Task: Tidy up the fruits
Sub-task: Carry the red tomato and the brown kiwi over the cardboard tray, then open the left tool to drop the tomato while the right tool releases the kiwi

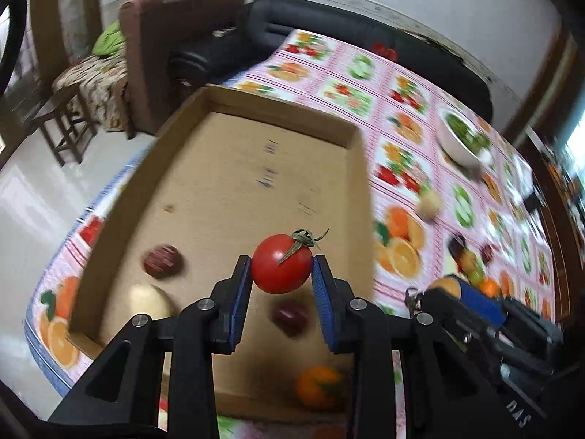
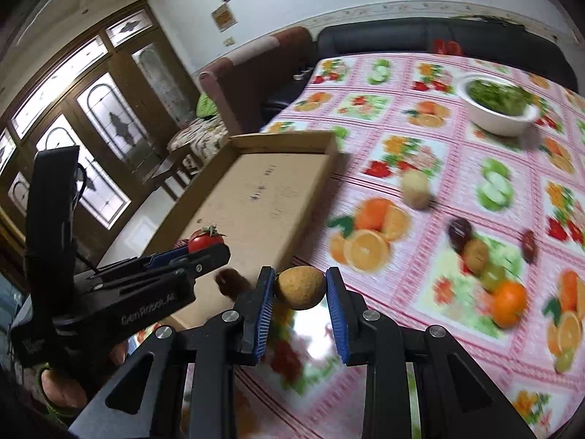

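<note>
My left gripper [image 1: 281, 270] is shut on a red tomato [image 1: 280, 269] with a green stem, held above the shallow cardboard box [image 1: 360, 168]. In the box lie two dark red fruits [image 1: 162, 260], a pale round fruit [image 1: 151, 301] and an orange [image 1: 319, 386]. My right gripper [image 2: 299, 287] is shut on a brownish-yellow round fruit [image 2: 300, 287] above the tablecloth, just right of the box [image 2: 310, 186]. The left gripper with the tomato [image 2: 204, 241] shows at the left in the right wrist view.
On the fruit-print tablecloth [image 2: 413, 135] lie a pale fruit [image 2: 415, 189], dark and green small fruits [image 2: 475, 252] and an orange [image 2: 508, 301]. A white bowl of greens [image 2: 497, 104] stands at the far side. Sofas and a chair lie beyond the table.
</note>
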